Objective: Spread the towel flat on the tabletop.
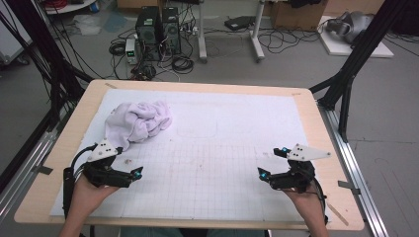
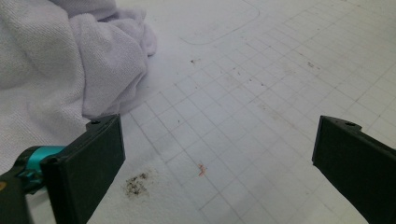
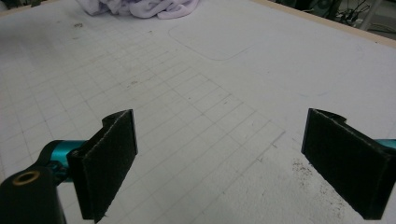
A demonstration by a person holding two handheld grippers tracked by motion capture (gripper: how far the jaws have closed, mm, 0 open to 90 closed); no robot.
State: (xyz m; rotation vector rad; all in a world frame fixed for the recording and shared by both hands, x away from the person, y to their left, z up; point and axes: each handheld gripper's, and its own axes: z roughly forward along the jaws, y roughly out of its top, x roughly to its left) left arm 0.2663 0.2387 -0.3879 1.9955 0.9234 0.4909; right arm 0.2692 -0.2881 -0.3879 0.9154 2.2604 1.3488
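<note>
Lavender towel (image 1: 139, 121) sat crumpled at the counter's (image 1: 306, 123) far left, long axis running left-to-right. Left hand-held gripper (image 1: 140, 171) just beside it and right hand-held gripper (image 1: 271, 163) well apart both gaped wide, holding nothing.

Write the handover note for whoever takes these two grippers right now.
Left gripper: jaws open, nothing between them, low over the white gridded mat near the table's front left.
Right gripper: jaws open, empty, near the front right.
Towel: pale lilac, crumpled in a heap at the mat's rear left, just beyond the left gripper; nothing touches it.
Done: nothing visible yet; the towel lies bunched.
Left: probably grasp the towel, the left gripper being nearer, and handle it on the mat.
</note>
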